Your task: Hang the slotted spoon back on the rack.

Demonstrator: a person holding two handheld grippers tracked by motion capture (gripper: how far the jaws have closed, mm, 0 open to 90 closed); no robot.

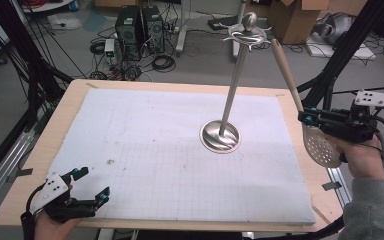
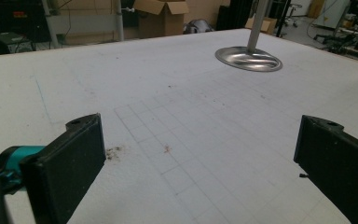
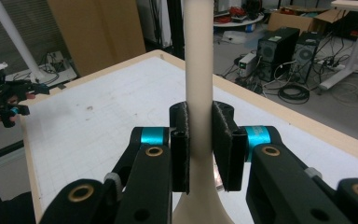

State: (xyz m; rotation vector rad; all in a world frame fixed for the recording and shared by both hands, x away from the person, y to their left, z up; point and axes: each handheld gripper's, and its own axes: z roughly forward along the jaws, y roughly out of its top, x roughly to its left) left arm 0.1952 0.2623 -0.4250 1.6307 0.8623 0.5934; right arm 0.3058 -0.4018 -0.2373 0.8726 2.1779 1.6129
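The right gripper (image 1: 306, 119) clamps the slotted spoon (image 1: 321, 145) at its handle neck, bowl hanging past the table's right edge, probably for hooking onto the metal stand (image 1: 221, 135), while the left gripper (image 1: 94, 186) rests wide open, holding nothing

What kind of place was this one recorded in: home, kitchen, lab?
Most likely a robotics or data-collection lab. Desktop computer towers and loose cables sit on the bare floor, cardboard boxes stand behind, and the work table carries a gridded white mat.
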